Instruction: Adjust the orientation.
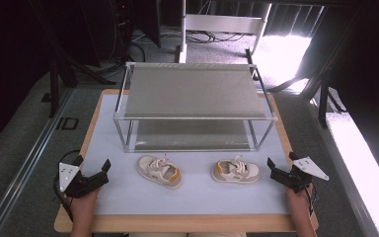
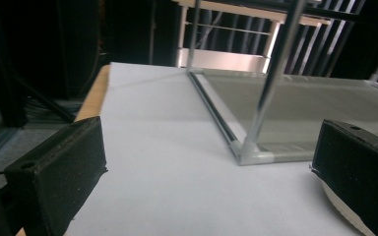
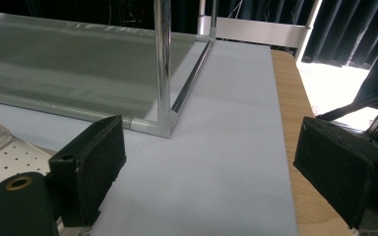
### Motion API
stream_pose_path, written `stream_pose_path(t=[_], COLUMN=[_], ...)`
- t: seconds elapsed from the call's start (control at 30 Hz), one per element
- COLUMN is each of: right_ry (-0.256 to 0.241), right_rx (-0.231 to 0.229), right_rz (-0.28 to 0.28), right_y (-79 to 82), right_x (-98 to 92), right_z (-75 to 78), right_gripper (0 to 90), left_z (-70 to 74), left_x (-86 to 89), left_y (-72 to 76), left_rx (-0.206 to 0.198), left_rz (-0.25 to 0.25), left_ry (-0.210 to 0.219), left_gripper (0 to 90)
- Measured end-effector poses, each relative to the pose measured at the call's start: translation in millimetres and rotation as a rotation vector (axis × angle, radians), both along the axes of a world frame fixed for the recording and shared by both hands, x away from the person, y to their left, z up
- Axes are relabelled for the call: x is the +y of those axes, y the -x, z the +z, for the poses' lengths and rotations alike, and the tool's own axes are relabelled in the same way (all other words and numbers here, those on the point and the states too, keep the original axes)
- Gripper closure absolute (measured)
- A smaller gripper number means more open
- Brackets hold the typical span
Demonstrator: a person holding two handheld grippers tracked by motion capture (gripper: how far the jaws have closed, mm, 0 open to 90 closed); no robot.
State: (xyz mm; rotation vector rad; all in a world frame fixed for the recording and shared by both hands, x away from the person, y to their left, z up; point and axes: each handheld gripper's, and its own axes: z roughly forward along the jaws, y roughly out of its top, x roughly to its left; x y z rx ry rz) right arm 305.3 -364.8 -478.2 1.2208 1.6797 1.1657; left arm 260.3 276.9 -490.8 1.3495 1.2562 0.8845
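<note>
Both tongs, left (image 1: 93, 174) and right (image 1: 280, 170), gape wide and hold nothing. Between them lie two shoes (image 1: 160, 171) (image 1: 236, 172), probably light and soft; the stiffer heel seems the best grip.

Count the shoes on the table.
2. The left shoe lies in front of the two-tier rack, toward the left gripper; the right shoe lies beside it, near the right gripper. Both rack shelves look bare.
</note>
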Motion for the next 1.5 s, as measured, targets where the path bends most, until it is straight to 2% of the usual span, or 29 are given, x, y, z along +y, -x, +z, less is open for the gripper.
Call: stream_pose_path(t=[0.07,0.1,0.17,0.2,0.27,0.33,0.37,0.43,0.47,0.53,0.57,0.6,0.63,0.67,0.77,0.83,0.87,0.9,0.93,0.97,1.0,1.03,1.1,1.2,1.27,1.37,1.4,1.47,1.5], right_ry=[-0.001,-0.005,-0.006,-0.009,-0.006,-0.001,0.005,0.008,0.006,0.001,-0.001,-0.005,-0.005,-0.010,-0.007,-0.005,-0.005,-0.005,-0.006,-0.006,-0.008,-0.010,-0.010,-0.013,-0.014,-0.014,-0.014,-0.017,-0.016], right_rx=[0.000,-0.001,-0.002,-0.002,-0.001,-0.001,-0.003,-0.002,-0.001,0.003,0.004,0.003,0.003,0.006,0.008,0.009,0.009,0.009,0.009,0.009,0.009,0.010,0.011,0.011,0.012,0.013,0.013,0.015,0.016], right_rz=[0.000,0.002,0.002,0.001,0.001,0.002,0.004,0.007,0.007,0.010,0.012,0.011,0.011,0.013,0.017,0.017,0.017,0.017,0.017,0.017,0.017,0.016,0.017,0.017,0.018,0.017,0.017,0.016,0.017], right_y=[0.0,-0.1,0.0,0.1,-0.1,0.3,0.2,0.1,-0.1,-0.7,-0.6,-0.5,-0.5,-0.5,-0.9,-1.0,-1.0,-1.0,-0.9,-0.9,-0.9,-0.9,-1.0,-1.2,-1.3,-1.2,-1.2,-1.2,-1.3], right_x=[0.0,-0.5,-0.6,-0.8,-0.5,0.1,0.3,0.5,0.3,-0.1,-0.3,-0.5,-0.5,-0.6,-0.8,-0.6,-0.6,-0.6,-0.7,-0.7,-0.9,-0.9,-0.9,-1.1,-1.2,-1.1,-1.1,-1.3,-1.4], right_z=[0.0,0.0,0.0,0.0,0.0,0.0,0.0,0.0,0.0,0.0,0.0,0.0,0.0,0.0,0.1,0.0,0.0,0.0,0.0,0.0,0.0,0.0,0.1,0.0,0.0,0.0,0.0,0.1,0.1], right_gripper=[11.5,11.5,11.5,11.5,11.6,12.9,13.0,13.0,13.0,13.0,13.0,13.0,13.0,13.0,13.0,13.0,13.0,13.0,13.0,13.0,13.0,13.0,13.0,13.0,13.0,13.0,13.0,13.0,13.0], left_z=[0.0,0.1,0.1,0.4,0.7,1.2,2.5,4.0,4.7,5.7,5.7,6.6,6.6,8.4,14.6,20.4,20.4,23.5,28.6,28.6,31.9,33.0,33.8,37.7,40.3,44.4,44.4,47.6,51.8], left_x=[0.1,1.8,1.8,4.3,4.8,4.9,5.8,7.3,7.9,9.9,9.9,10.8,10.8,10.4,8.2,5.5,5.5,4.7,1.6,1.6,-1.8,-3.2,-4.7,-11.1,-12.7,-15.1,-15.1,-17.6,-19.6], left_y=[-0.3,-0.8,-0.8,-1.6,-2.7,-3.0,-4.3,-6.2,-6.7,-8.1,-8.1,-9.0,-9.0,-10.3,-10.4,-9.9,-9.9,-10.2,-10.2,-10.2,-10.7,-11.1,-11.3,-11.2,-11.6,-13.1,-13.1,-13.6,-14.2], left_rx=[0.004,0.013,0.013,0.029,0.043,0.051,0.064,0.081,0.089,0.109,0.109,0.138,0.138,0.175,0.218,0.233,0.233,0.243,0.258,0.258,0.284,0.298,0.312,0.355,0.374,0.435,0.435,0.471,0.506], left_rz=[0.006,-0.024,-0.024,-0.081,-0.132,-0.153,-0.216,-0.274,-0.284,-0.341,-0.341,-0.384,-0.384,-0.419,-0.480,-0.511,-0.511,-0.540,-0.562,-0.562,-0.581,-0.600,-0.615,-0.651,-0.664,-0.699,-0.699,-0.718,-0.728], left_ry=[0.005,0.016,0.016,0.035,0.043,0.035,0.034,0.022,0.014,0.010,0.010,-0.011,-0.011,-0.045,-0.099,-0.140,-0.140,-0.148,-0.186,-0.186,-0.227,-0.244,-0.254,-0.327,-0.343,-0.398,-0.398,-0.444,-0.485], left_gripper=[0.0,0.0,0.0,0.0,0.0,0.0,0.0,0.0,0.0,0.0,0.0,0.0,0.0,0.0,0.0,0.0,0.0,0.0,0.0,0.0,0.0,0.0,0.0,1.6,1.6,1.6,1.6,1.6,1.6])
